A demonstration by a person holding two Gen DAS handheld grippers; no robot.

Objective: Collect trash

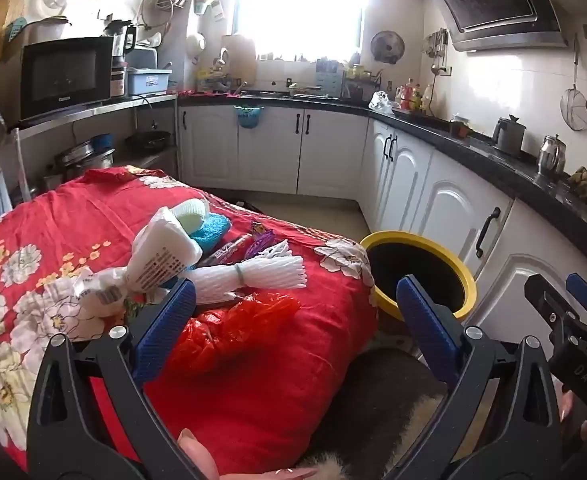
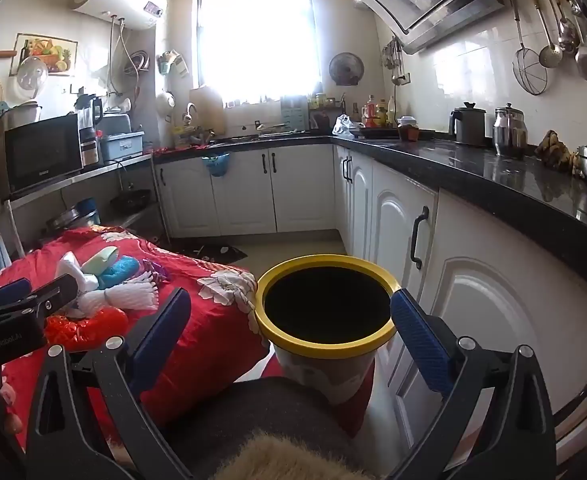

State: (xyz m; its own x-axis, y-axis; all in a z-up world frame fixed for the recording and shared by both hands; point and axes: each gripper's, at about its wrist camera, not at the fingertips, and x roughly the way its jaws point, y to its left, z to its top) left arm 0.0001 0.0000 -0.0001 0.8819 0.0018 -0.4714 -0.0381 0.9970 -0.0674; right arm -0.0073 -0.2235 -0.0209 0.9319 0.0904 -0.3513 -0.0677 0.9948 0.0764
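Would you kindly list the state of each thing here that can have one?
Left tool: open, holding nothing.
Right tool: open, holding nothing.
Yellow-rimmed bin: uncovered, inside too dark to read.
Red plastic bag: crumpled, on the red floral cloth.
White foam net: bundled with a band, lying flat.
Cabinet doors: closed.
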